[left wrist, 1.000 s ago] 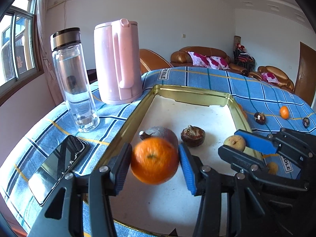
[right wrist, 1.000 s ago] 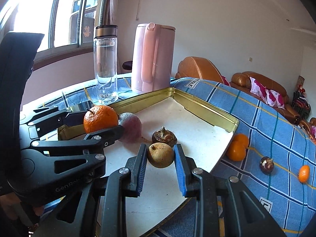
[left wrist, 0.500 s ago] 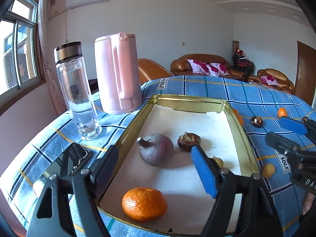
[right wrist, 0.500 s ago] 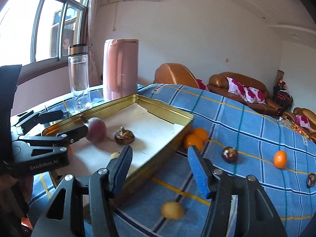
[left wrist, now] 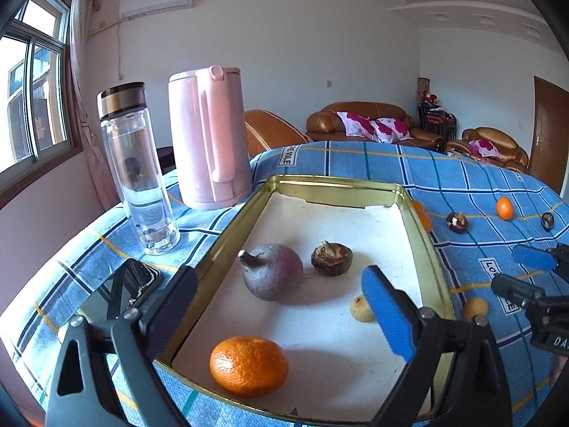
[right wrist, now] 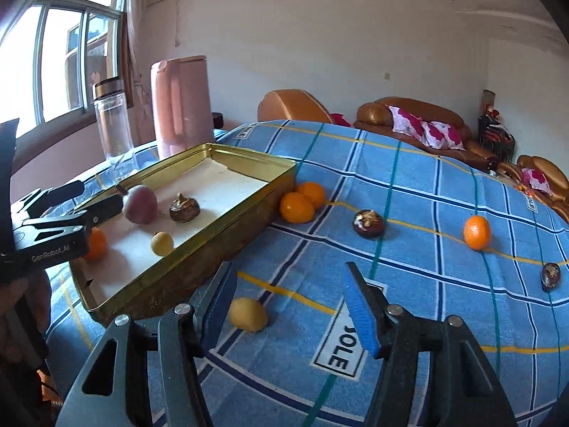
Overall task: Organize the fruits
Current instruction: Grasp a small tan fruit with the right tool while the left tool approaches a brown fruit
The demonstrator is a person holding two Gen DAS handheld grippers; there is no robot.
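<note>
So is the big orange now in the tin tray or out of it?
In. The orange lies on the tray's white floor, near its front rim.

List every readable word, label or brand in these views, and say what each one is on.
"GenRobot.AI": side of the left gripper.
"OLE": white label on the tablecloth, first letter cut off.
"E SOLE": tablecloth label near the pink kettle.
"DA": right gripper, the rest cut off.
Other cloth labels: too small to read.
</note>
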